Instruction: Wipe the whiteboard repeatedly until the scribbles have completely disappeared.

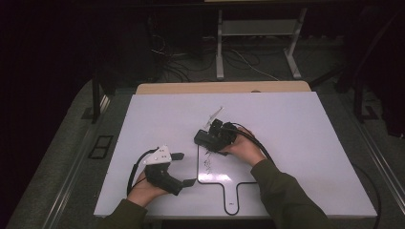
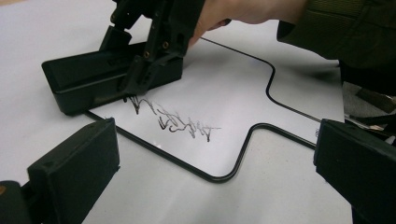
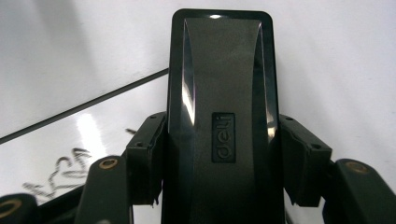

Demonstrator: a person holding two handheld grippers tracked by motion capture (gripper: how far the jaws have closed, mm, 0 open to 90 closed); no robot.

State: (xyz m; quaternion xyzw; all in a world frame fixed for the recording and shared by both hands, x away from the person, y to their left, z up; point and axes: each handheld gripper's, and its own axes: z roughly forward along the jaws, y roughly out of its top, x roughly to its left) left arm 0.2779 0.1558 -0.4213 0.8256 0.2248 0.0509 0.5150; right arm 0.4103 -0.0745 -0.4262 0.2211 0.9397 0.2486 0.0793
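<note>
On the small whiteboard (image 1: 224,171) lying on the worktop (image 1: 305,143), the right claw (image 1: 216,138) was clamped on a black eraser (image 1: 206,138), flat beside the scribble (image 1: 208,165) to wipe it, while the left claw (image 1: 184,168) rested apart nearby.

The high view looks forward and down on the surface (image 1: 296,143); both gripper views sit low and close, sharing the eraser (image 2: 107,77).

A clear pen-like thing (image 1: 213,116) lies on the white table (image 1: 296,138); cables (image 1: 191,62) trail across the floor beyond.
</note>
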